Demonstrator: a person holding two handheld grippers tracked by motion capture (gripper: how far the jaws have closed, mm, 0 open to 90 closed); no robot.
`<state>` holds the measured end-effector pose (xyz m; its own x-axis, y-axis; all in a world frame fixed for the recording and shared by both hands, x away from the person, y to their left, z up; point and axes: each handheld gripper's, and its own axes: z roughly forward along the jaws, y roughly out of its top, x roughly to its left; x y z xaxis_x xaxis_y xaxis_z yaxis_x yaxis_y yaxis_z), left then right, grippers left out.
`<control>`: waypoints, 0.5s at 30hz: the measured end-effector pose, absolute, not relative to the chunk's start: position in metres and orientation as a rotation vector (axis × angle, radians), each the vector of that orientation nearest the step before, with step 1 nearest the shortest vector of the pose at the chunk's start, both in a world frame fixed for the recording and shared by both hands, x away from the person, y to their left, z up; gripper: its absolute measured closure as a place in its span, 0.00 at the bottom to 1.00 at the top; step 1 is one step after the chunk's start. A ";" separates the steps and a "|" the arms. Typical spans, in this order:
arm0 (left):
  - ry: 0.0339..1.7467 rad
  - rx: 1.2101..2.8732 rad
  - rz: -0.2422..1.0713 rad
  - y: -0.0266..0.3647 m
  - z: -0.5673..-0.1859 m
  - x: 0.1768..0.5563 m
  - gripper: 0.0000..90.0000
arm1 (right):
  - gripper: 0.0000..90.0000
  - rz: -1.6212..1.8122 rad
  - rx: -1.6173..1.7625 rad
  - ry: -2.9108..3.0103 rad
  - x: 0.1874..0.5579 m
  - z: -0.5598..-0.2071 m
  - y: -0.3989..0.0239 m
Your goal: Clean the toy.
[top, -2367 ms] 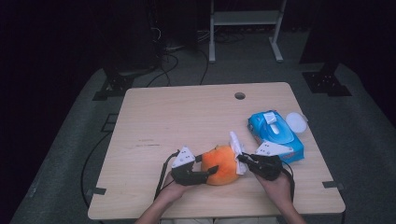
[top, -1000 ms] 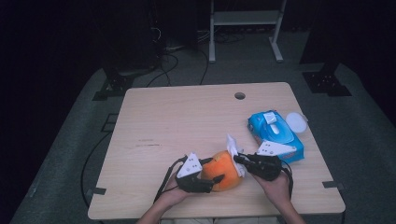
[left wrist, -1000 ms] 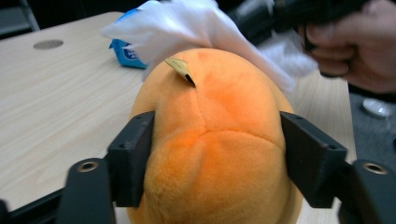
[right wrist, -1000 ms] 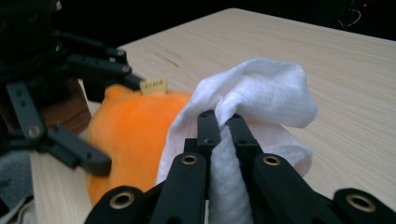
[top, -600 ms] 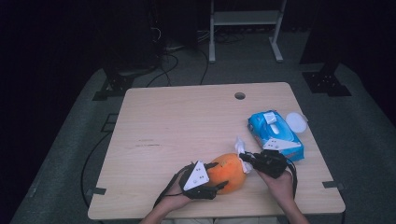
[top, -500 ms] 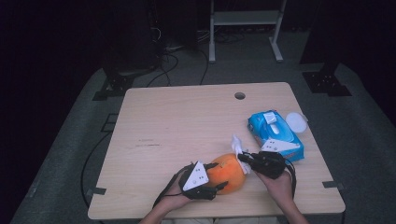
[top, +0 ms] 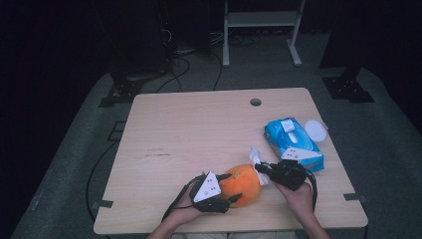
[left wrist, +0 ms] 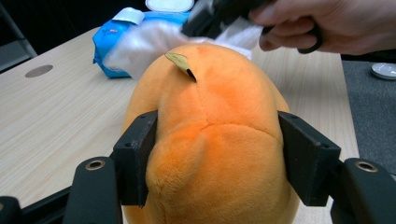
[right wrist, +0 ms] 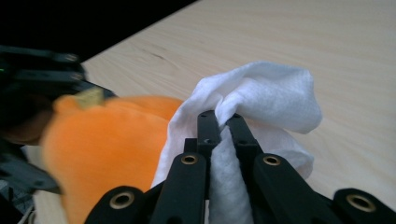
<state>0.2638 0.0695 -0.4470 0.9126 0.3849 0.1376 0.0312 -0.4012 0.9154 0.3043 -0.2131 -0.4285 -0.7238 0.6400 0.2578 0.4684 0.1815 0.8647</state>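
The orange plush toy (top: 241, 184) sits near the front edge of the table (top: 199, 129), about the middle – at 6 o'clock on the tabletop in the high view. It is soft and round, with a little tan tag (left wrist: 180, 62) on top.

The left gripper (top: 224, 191) hugs the toy from both sides. Its two black jaws press into the fuzzy sides, so it is clamped on the toy. The person's left hand (top: 186, 211) holds it at the toy's 8 o'clock.

A white wipe (right wrist: 261, 102) touches the toy at its 2 o'clock. The right gripper (right wrist: 218, 122) has its jaws pinched together on the wipe, and the cloth bunches up around the tips. In the left gripper view the wipe (left wrist: 154, 44) lies on the far top of the toy, and the right hand (left wrist: 327, 23) is above it.

Farther out, at 3 o'clock on the table, lies a blue pack of wipes (top: 293, 144) with its round white lid (top: 315, 130) flipped open – just beside the right gripper. A small round hole (top: 255, 102) is in the table at 12 o'clock. Past the table are a white metal stand (top: 261, 20) and cables (top: 194, 55) on the grey floor.
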 end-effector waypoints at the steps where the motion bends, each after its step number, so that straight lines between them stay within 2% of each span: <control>1: 0.303 1.957 0.396 0.070 -0.447 0.264 0.39 | 0.95 1.578 1.054 2.282 0.302 -0.425 -0.211; 9: 0.321 1.956 0.393 0.071 -0.447 0.266 0.39 | 0.95 1.519 1.199 2.304 0.310 -0.443 -0.220; 15: 0.298 1.957 0.422 0.063 -0.447 0.263 0.38 | 0.95 1.619 1.019 2.279 0.296 -0.417 -0.202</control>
<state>0.2628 0.0626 -0.4466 0.9064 0.3920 0.1575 0.0170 -0.4064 0.9135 0.2964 -0.2017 -0.4173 -0.7535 0.6109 0.2431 0.4309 0.1795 0.8844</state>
